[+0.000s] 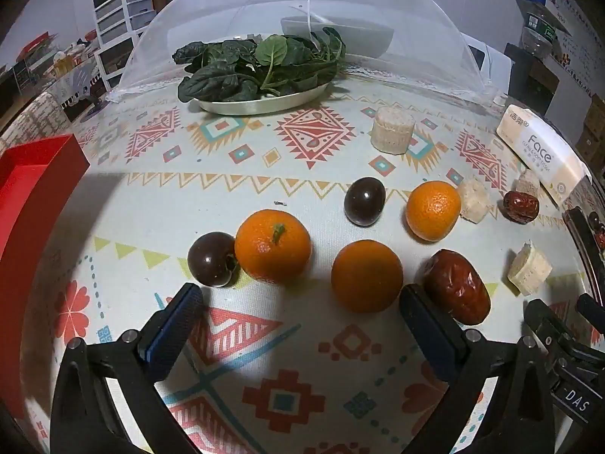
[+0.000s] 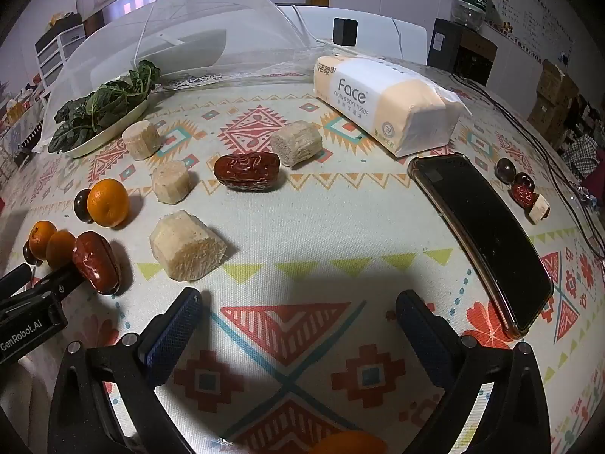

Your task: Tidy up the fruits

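In the left wrist view, three oranges lie on the patterned tablecloth: one with a stem [image 1: 273,246], one in the middle [image 1: 366,275], one further right [image 1: 433,210]. Two dark plums [image 1: 212,259] [image 1: 365,201] and two red dates [image 1: 456,285] [image 1: 520,206] lie among them. My left gripper [image 1: 298,297] is open and empty, just short of the middle orange. In the right wrist view, my right gripper [image 2: 298,300] is open and empty over bare cloth. Pale sugarcane chunks [image 2: 185,244] [image 2: 297,143] and a date [image 2: 246,171] lie ahead of it.
A red box [image 1: 26,204] stands at the left edge. A plate of spinach [image 1: 261,72] sits under a mesh food cover [image 1: 302,11]. A tissue pack [image 2: 385,104] and a black phone [image 2: 484,234] lie on the right. More small fruit [image 2: 523,191] lies beyond the phone.
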A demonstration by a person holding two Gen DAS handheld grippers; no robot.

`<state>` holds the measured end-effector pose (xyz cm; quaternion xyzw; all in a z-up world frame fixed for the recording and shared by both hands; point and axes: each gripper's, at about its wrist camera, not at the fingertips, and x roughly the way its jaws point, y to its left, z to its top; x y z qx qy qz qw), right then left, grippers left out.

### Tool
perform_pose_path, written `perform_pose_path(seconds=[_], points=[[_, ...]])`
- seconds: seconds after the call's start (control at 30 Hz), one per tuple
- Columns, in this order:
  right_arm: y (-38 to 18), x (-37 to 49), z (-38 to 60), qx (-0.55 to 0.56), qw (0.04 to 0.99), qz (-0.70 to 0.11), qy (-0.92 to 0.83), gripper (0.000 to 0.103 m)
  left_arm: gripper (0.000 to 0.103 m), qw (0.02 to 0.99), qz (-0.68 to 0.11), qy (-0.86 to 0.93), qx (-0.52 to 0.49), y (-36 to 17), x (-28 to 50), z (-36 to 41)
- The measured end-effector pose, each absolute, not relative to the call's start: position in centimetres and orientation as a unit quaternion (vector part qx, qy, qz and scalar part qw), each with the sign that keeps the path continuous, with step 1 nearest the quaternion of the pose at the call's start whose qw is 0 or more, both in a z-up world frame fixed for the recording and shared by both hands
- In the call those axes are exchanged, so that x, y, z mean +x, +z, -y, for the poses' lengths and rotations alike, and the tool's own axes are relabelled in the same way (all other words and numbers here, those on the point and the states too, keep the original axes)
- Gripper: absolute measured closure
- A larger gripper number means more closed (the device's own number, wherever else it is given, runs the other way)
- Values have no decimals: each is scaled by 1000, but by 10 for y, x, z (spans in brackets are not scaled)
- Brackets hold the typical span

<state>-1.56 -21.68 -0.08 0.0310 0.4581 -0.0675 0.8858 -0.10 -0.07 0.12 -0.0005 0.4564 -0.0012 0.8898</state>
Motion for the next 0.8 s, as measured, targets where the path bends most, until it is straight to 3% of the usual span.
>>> perform_pose_path(seconds=[0.8], points=[[0, -16, 217, 31, 886, -458, -67, 0, 0, 890, -456, -1, -1, 1, -1, 1]])
